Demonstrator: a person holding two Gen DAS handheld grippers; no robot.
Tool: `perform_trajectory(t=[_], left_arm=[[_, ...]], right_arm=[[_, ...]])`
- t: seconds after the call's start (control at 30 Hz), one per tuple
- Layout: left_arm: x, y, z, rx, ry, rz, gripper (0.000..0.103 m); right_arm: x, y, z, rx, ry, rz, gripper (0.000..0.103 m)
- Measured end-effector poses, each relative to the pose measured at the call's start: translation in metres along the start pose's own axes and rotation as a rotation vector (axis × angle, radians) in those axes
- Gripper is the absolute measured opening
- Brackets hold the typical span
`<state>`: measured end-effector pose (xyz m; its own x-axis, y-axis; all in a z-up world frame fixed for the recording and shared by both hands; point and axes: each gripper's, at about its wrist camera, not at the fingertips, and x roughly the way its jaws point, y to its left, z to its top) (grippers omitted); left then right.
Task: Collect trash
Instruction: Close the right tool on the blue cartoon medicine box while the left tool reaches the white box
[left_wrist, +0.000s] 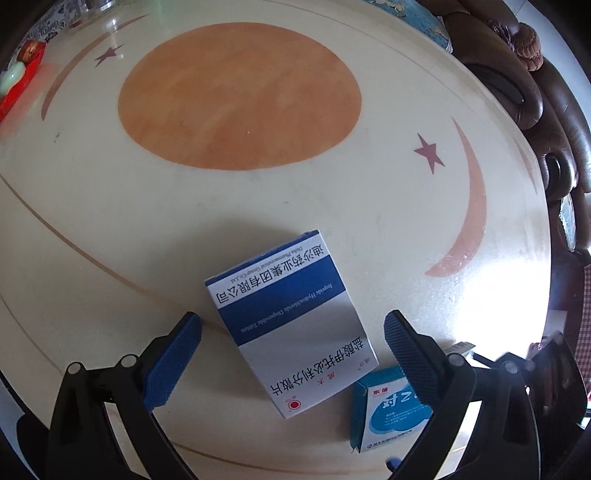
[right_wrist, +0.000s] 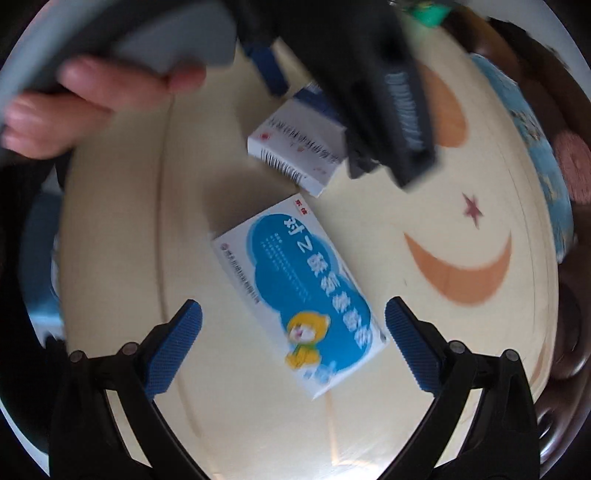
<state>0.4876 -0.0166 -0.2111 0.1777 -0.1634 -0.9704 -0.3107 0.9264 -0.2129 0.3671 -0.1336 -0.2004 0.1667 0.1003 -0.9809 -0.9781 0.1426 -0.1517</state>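
A blue-and-white medicine box (left_wrist: 291, 325) lies flat on the cream table (left_wrist: 110, 221). My left gripper (left_wrist: 291, 332) is open, its blue pads on either side of the box and apart from it. A second box, light blue with a yellow cartoon bear (right_wrist: 303, 295), lies on the table between the open pads of my right gripper (right_wrist: 293, 325). In the left wrist view this light blue box (left_wrist: 388, 413) shows at the lower right. In the right wrist view the first box (right_wrist: 295, 151) lies farther off, partly under the left gripper's body (right_wrist: 369, 92).
The table has an orange disc (left_wrist: 240, 96), crescents and stars printed on it. A red object (left_wrist: 22, 74) sits at its far left edge. A brown leather sofa (left_wrist: 517, 74) stands beyond the right edge. A hand (right_wrist: 92, 92) holds the left gripper's handle.
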Motion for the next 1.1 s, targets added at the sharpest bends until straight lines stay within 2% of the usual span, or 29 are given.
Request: perform_trajectory(t=[0.07,0.17,0.43,0.5,0.57,0.6,0.67,0.77,0.83,0.9,0.97,1.0,1.03,1.1], left_arm=[[0.001,-0.004,0.001,0.010,0.007,0.011,0.096],[0.005,-0.011,0.005,0.013,0.023,0.013,0.096],[0.007,-0.013,0.013,-0.016,0.082,-0.056,0.096],[0.006,-0.011,0.014,-0.060,0.088,-0.069,0.090],[0.006,-0.013,0.010,-0.079,0.113,-0.118,0.072],[0.007,-0.014,0.011,-0.085,0.136,-0.151,0.070],[0.008,-0.020,0.012,-0.073,0.149,-0.145,0.070],[0.009,-0.026,0.012,-0.062,0.143,-0.144,0.070],[0.011,-0.026,0.014,-0.087,0.150,-0.176,0.071],[0.011,-0.029,0.018,-0.096,0.142,-0.171,0.071],[0.012,-0.034,0.021,-0.085,0.141,-0.156,0.061],[0.013,-0.037,0.021,-0.079,0.151,-0.164,0.049],[0.013,-0.039,0.020,-0.082,0.160,-0.182,0.046],[0.017,-0.039,0.017,-0.066,0.168,-0.184,0.046]], right_arm=[[0.012,-0.001,0.003,-0.034,0.032,0.010,0.098],[0.016,-0.008,0.001,-0.007,0.050,0.059,0.097],[0.024,-0.019,-0.005,0.071,0.035,0.106,0.095],[0.023,-0.019,-0.007,0.088,0.021,0.118,0.091],[0.021,-0.020,-0.009,0.103,0.009,0.138,0.077],[0.020,-0.019,-0.009,0.108,0.006,0.137,0.075],[0.018,-0.014,-0.009,0.104,0.004,0.138,0.064],[0.019,-0.014,-0.010,0.122,-0.001,0.129,0.064],[0.020,-0.013,-0.013,0.138,-0.017,0.128,0.064],[0.020,-0.015,-0.016,0.157,-0.035,0.126,0.064],[0.020,-0.016,-0.019,0.170,-0.049,0.125,0.064],[0.019,-0.020,-0.021,0.182,-0.057,0.131,0.064],[0.018,-0.023,-0.026,0.197,-0.065,0.139,0.064],[0.015,-0.029,-0.036,0.212,-0.071,0.139,0.064]])
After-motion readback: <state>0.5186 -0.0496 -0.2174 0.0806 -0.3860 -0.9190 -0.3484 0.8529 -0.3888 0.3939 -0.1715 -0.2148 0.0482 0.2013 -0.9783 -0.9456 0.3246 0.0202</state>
